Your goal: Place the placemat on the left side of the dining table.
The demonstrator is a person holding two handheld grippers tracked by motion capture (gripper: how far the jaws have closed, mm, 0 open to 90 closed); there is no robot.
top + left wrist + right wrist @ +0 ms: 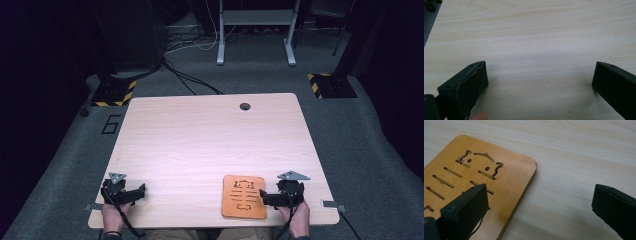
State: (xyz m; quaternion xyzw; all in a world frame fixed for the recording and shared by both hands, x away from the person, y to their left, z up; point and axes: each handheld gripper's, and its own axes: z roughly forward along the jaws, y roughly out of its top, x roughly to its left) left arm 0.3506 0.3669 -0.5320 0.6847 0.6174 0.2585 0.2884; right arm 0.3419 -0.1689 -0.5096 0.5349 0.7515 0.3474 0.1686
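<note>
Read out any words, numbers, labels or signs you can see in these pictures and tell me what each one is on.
"6": an outlined digit on the grey floor left of the table.
Yellow and black hazard stripes, no wording: on the two floor plates beyond the table.
Slots and curved shapes cut through the wooden board, no letters or numbers among them.
Nothing readable on the left gripper or the right gripper.

The table (210, 145) is bright in the middle, as if a light shines down from above. The floor and room around the table are very dark. The high view looks a bit soft and grainy. Close up, the black jaws look blurry and cast soft shadows on the table.
</note>
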